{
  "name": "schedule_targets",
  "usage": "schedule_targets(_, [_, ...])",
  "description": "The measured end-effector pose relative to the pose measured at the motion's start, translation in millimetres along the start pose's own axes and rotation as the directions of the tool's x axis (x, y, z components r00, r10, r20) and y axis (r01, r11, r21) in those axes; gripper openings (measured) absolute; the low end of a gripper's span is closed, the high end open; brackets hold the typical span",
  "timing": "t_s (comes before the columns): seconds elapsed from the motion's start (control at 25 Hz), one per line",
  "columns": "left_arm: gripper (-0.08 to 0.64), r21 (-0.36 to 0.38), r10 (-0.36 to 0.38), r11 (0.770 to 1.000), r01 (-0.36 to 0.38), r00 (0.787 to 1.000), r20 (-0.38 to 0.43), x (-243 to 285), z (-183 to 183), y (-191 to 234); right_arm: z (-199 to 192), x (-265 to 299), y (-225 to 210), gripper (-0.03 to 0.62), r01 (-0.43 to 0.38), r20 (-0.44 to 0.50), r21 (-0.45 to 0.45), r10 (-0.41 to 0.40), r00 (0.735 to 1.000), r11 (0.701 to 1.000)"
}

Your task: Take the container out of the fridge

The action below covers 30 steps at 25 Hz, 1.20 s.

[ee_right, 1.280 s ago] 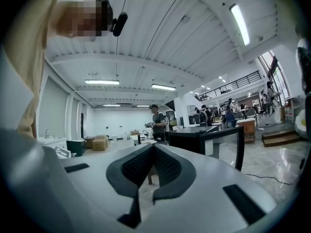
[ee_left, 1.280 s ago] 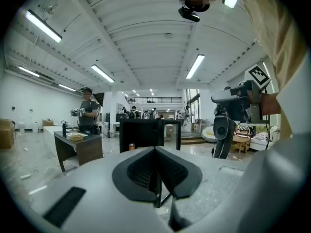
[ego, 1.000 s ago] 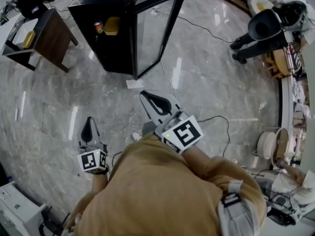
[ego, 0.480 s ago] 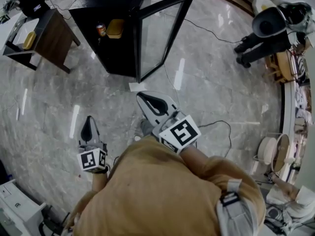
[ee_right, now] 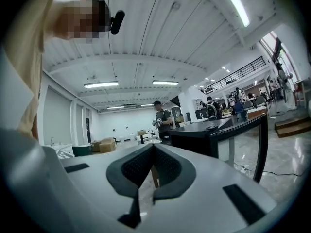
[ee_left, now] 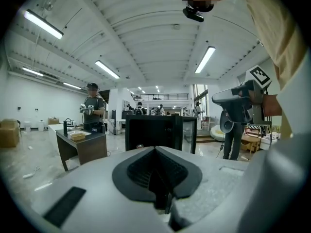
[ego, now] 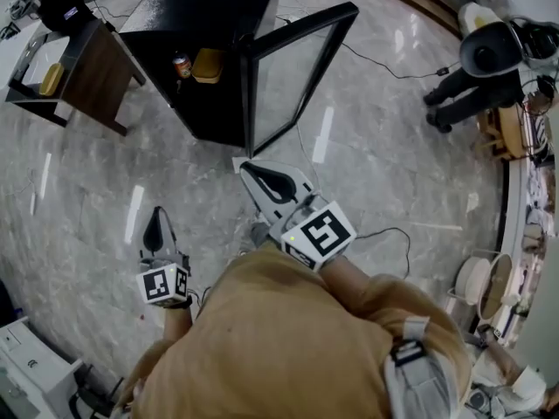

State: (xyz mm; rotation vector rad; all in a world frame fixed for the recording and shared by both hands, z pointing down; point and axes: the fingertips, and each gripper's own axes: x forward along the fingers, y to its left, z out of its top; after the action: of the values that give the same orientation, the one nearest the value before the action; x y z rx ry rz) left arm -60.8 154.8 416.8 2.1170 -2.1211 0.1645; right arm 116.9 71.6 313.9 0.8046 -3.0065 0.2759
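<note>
A person is standing well apart from the open black fridge (ego: 205, 11), holding the left gripper (ego: 158, 229) and right gripper (ego: 272, 182) with jaws closed on nothing, while the yellow container (ego: 208, 65) is sitting inside beside a can (ego: 182, 65), probably light and stiff, best gripped by its rim

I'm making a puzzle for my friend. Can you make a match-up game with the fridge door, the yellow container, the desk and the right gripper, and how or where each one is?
Things:
1. fridge door
2. yellow container
3. desk
4. right gripper

Place or state:
A. jaws shut, holding nothing
B. inside the fridge, beside a can
C. swung open
D. left of the fridge in the head view

Pairs: 1-C, 2-B, 3-D, 4-A
</note>
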Motion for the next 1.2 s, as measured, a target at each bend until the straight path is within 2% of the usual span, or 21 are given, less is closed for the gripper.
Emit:
schedule_targets(0.48, [0.002, 0.028, -0.012, 1.0, 0.011, 1.0, 0.026, 103.0, 28.0, -9.2, 17.3, 47.5, -87.1, 0.002, -0.022, 0.021, 0.018, 0.022, 1.0, 1.0])
schedule_targets(0.68, [0.002, 0.043, 0.019, 0.999, -0.021, 0.999, 0.044, 130.6, 44.8, -14.0, 23.1, 54.7, -111.7, 0.002, -0.05, 0.019, 0.026, 0.05, 0.999, 0.998])
schedule_targets(0.96, [0.002, 0.041, 0.082, 0.996, -0.084, 0.996, 0.044, 139.7, 48.3, 8.4, 16.1, 77.9, -118.8, 0.002, -0.089, 0.0, 0.036, 0.089, 0.996, 0.995])
schedule_targets(1.2, [0.002, 0.039, 0.076, 0.996, -0.077, 0.996, 0.044, 149.5, 53.8, 27.3, 20.7, 97.0, -116.6, 0.001, -0.076, 0.001, 0.037, 0.076, 0.997, 0.996])
